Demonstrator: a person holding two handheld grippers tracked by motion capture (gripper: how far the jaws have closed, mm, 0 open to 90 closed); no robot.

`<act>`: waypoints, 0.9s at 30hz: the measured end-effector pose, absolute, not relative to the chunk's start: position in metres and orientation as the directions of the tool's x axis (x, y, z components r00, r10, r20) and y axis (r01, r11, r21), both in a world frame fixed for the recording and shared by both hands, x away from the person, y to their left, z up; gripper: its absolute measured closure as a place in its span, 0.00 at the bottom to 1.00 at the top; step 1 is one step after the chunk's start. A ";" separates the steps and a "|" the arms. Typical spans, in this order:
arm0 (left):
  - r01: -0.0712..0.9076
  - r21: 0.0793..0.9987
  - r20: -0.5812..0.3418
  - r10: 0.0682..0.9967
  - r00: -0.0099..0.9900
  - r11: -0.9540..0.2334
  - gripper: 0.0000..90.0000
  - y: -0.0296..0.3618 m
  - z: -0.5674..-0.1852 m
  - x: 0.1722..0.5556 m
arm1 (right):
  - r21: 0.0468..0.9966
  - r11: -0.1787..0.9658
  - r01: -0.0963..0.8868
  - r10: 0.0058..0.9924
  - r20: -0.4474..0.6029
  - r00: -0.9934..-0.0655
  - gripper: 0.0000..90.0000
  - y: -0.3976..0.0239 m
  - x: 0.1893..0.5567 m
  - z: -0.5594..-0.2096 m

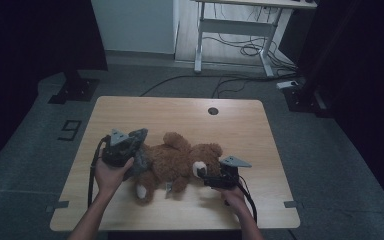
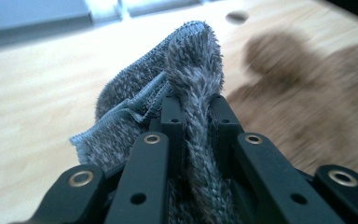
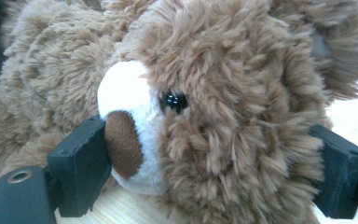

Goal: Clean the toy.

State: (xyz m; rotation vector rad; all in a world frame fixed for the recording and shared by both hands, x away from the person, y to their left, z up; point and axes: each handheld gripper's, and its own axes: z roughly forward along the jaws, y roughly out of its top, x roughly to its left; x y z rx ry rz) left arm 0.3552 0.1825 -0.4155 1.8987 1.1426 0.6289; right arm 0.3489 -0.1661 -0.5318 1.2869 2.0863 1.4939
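Note:
A brown teddy bear [image 1: 172, 162] lies on its back across the middle of the wooden table [image 1: 180, 112], head toward the right. At the bear's left end my left gripper [image 1: 136, 150] is shut on a grey fuzzy cloth [image 1: 141, 156], lifted a little off the table. The left gripper view shows the cloth [image 2: 186, 60] pinched between the jaws of the left gripper [image 2: 193, 105] and sticking up past them. My right gripper [image 1: 206, 174] clasps the bear's head [image 3: 214, 93]. One of the fingers [image 3: 81, 163] sits against the white muzzle and the other [image 3: 342, 172] presses into the fur.
A round cable hole [image 1: 213, 111] sits near the table's far edge. Bare tabletop lies behind and in front of the bear. Beyond the table stand a white desk frame [image 1: 198, 45] and cables [image 1: 240, 50] on the floor.

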 end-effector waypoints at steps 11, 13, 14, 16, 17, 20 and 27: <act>0.529 0.764 0.038 0.844 0.536 -0.370 0.88 0.111 -0.435 0.392 | 0.869 0.068 0.490 0.787 0.255 -0.561 0.15 -0.165 0.348 -0.532; 0.545 0.756 0.023 0.848 0.530 -0.361 0.88 0.111 -0.444 0.395 | 0.867 0.069 0.493 0.784 0.258 -0.564 0.15 -0.165 0.349 -0.532; 0.556 0.757 0.001 0.851 0.526 -0.344 0.88 0.115 -0.448 0.395 | 0.867 0.070 0.493 0.783 0.259 -0.566 0.15 -0.166 0.349 -0.532; 0.569 0.764 -0.049 0.851 0.522 -0.305 0.88 0.121 -0.451 0.394 | 0.866 0.073 0.495 0.779 0.260 -0.570 0.14 -0.166 0.349 -0.532; 0.573 0.763 -0.062 0.849 0.524 -0.298 0.88 0.123 -0.451 0.393 | 0.867 0.077 0.493 0.778 0.257 -0.573 0.13 -0.166 0.349 -0.532; 0.561 0.763 -0.041 0.843 0.537 -0.320 0.88 0.123 -0.449 0.386 | 0.867 0.087 0.491 0.778 0.249 -0.577 0.13 -0.166 0.348 -0.531; 0.524 0.773 0.010 0.834 0.552 -0.357 0.89 0.122 -0.452 0.371 | 0.856 0.121 0.503 0.775 0.235 -0.586 0.10 -0.166 0.345 -0.529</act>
